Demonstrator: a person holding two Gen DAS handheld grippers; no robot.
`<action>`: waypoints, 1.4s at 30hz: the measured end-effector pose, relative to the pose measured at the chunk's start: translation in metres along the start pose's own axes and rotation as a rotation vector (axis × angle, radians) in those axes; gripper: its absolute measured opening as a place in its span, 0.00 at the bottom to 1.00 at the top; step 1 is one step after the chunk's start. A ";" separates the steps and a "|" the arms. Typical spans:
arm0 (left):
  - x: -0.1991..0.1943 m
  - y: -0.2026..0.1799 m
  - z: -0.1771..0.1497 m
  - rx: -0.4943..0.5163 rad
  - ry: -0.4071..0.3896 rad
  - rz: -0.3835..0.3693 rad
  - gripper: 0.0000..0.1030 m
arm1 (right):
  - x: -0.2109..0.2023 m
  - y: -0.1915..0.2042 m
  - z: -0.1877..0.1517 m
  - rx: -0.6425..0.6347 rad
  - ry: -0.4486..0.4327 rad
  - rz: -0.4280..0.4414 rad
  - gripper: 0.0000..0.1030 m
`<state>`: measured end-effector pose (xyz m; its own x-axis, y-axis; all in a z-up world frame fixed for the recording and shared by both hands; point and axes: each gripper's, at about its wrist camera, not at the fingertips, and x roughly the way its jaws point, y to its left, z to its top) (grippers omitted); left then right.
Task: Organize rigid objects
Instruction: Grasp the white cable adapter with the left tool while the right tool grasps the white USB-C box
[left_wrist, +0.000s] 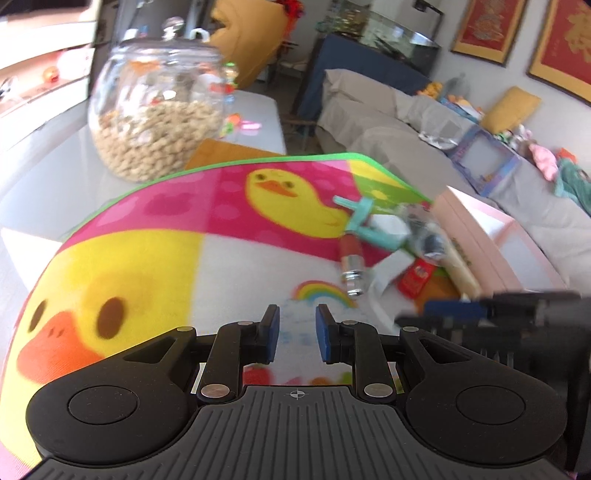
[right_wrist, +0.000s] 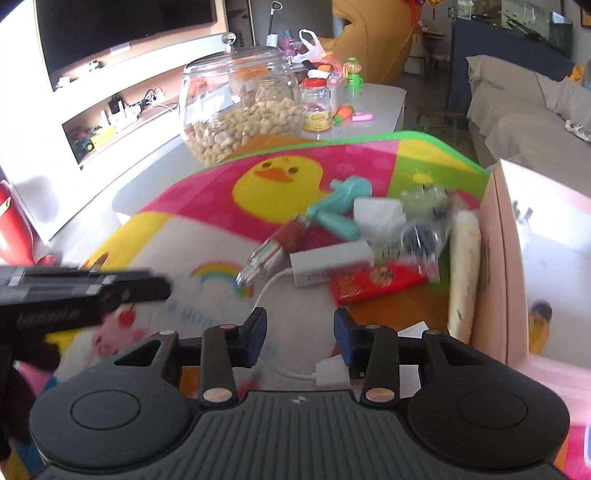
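My right hand-held gripper (right_wrist: 299, 338) was open and empty; the white adapter (right_wrist: 332, 262) lay ahead, long side across, nearer it than the left.

Your left gripper (left_wrist: 297, 332) and right gripper (right_wrist: 300, 338) are built alike: a matte black body with a ribbed grey centre plate, a small crosshair mark at its 12 o'clock edge, round caps at 9 and 3 o'clock, silver pivot pins on the black linkages, and blue pads (left_wrist: 272, 334) on the fingers.
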<state>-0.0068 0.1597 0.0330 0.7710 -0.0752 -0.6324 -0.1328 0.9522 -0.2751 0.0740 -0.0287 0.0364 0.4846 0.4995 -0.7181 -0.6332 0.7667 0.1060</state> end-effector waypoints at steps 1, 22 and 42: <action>0.002 -0.008 0.002 0.030 0.000 -0.012 0.23 | -0.005 0.001 -0.008 -0.004 0.001 0.003 0.39; 0.018 -0.113 -0.021 0.355 0.102 -0.029 0.24 | -0.095 -0.035 -0.097 0.002 -0.173 -0.181 0.68; 0.022 -0.132 -0.037 0.412 0.115 0.073 0.32 | -0.108 -0.064 -0.114 0.108 -0.235 -0.377 0.81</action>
<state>0.0052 0.0218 0.0285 0.6912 -0.0137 -0.7225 0.0934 0.9931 0.0705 -0.0064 -0.1774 0.0287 0.8009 0.2455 -0.5462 -0.3255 0.9441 -0.0529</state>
